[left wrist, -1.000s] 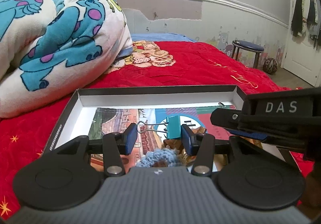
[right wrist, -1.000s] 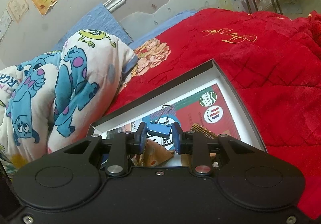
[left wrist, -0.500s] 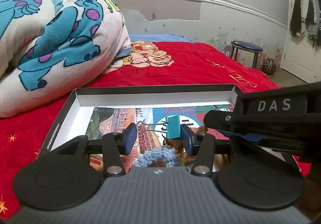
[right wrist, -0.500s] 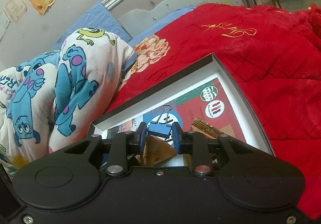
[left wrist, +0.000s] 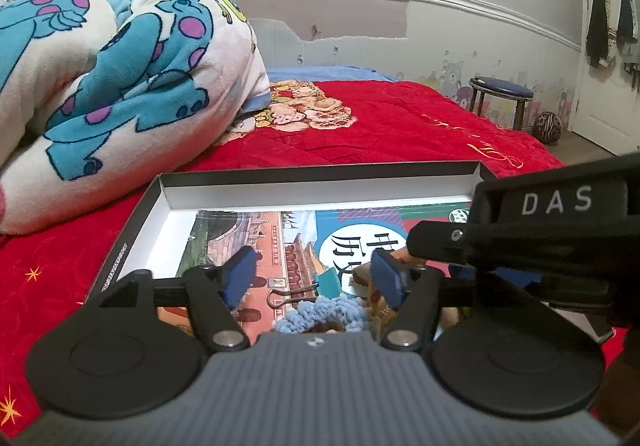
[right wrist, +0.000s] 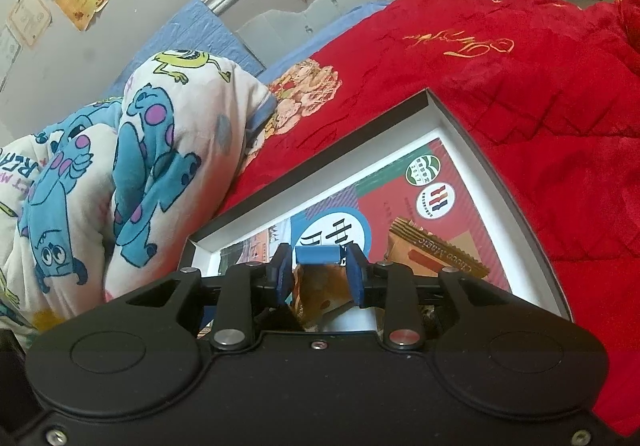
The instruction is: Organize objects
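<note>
A shallow black box [left wrist: 320, 168] with white inner walls lies on the red bed, a printed sheet on its floor; it also shows in the right wrist view [right wrist: 444, 110]. My left gripper [left wrist: 314, 276] is open above it. A teal binder clip [left wrist: 326, 282] lies loose in the box below the fingers, beside a light-blue fuzzy scrunchie [left wrist: 320, 314]. My right gripper [right wrist: 320, 274] is shut on a blue binder clip [right wrist: 318, 255], held over the box. Its black body [left wrist: 552, 230] crosses the left wrist view at right. A snack packet [right wrist: 436, 250] lies in the box.
A rolled monster-print blanket [left wrist: 112, 74] lies left of the box on the red quilt [left wrist: 400, 126]. An orange wrapper [right wrist: 320, 292] sits under the right fingers. A blue stool [left wrist: 502, 100] and a door with hanging clothes [left wrist: 612, 18] stand at the far right.
The teal binder clip has dropped from between my left fingers into the box, and the left jaws have spread wider. The right gripper has kept the blue clip and shifted slightly over the box.
</note>
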The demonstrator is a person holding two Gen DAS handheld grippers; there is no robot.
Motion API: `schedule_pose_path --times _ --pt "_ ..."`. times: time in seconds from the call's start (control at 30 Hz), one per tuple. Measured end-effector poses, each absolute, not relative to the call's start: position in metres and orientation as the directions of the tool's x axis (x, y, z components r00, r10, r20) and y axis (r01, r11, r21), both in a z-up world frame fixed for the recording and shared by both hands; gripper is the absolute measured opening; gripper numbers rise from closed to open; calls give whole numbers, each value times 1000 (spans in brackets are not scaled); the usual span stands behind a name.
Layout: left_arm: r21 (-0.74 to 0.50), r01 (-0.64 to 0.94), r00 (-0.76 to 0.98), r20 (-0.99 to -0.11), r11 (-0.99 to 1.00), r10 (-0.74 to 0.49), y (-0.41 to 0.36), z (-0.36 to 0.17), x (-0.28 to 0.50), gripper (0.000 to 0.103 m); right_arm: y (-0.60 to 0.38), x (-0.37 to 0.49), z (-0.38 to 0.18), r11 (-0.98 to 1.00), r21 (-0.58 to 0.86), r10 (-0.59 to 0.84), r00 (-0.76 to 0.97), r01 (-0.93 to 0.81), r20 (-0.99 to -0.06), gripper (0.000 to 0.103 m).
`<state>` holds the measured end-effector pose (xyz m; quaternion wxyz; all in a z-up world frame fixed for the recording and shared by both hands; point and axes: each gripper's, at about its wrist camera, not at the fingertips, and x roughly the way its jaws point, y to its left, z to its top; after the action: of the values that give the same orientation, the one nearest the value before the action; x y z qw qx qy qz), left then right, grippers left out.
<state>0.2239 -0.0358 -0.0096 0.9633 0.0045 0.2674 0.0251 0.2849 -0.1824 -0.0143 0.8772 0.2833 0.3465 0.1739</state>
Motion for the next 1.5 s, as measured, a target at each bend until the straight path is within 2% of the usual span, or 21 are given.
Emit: schedule_pose_path --times 0.07,0.2,0.23,0.3,0.47,0.67,0.8,1.23,1.3,1.5 --pt "22 -43 858 -511 999 48 -35 -8 222 88 -183 286 -14 767 631 516 693 -113 -504 40" --pt "37 -40 855 -516 999 53 -36 -4 215 95 -182 280 -4 754 643 534 699 -137 -476 51" --pt "52 -42 855 -514 998 63 -37 -4 212 96 -182 278 0 749 645 541 701 -151 -464 52" --pt "82 -39 860 -505 996 75 -39 -1 205 97 -181 274 9 741 645 558 704 -184 -440 66" --pt "94 -27 874 -481 995 69 -40 10 194 103 -179 258 30 727 643 572 730 -240 -373 79" --pt "76 -52 881 -466 996 81 -31 28 176 103 -180 236 55 750 600 558 754 -279 -346 83" --pt "18 -86 879 -469 996 85 -20 39 151 103 -183 216 70 775 552 545 766 -306 -341 85" --pt "-58 -94 883 -466 994 56 17 75 70 103 -217 127 117 872 386 432 844 -301 -317 92" --pt "-62 -77 885 -465 995 40 19 77 61 103 -221 112 116 879 379 414 859 -290 -302 100" --pt "-15 -44 895 -444 999 33 12 75 46 103 -224 83 96 922 298 346 875 -249 -339 102"
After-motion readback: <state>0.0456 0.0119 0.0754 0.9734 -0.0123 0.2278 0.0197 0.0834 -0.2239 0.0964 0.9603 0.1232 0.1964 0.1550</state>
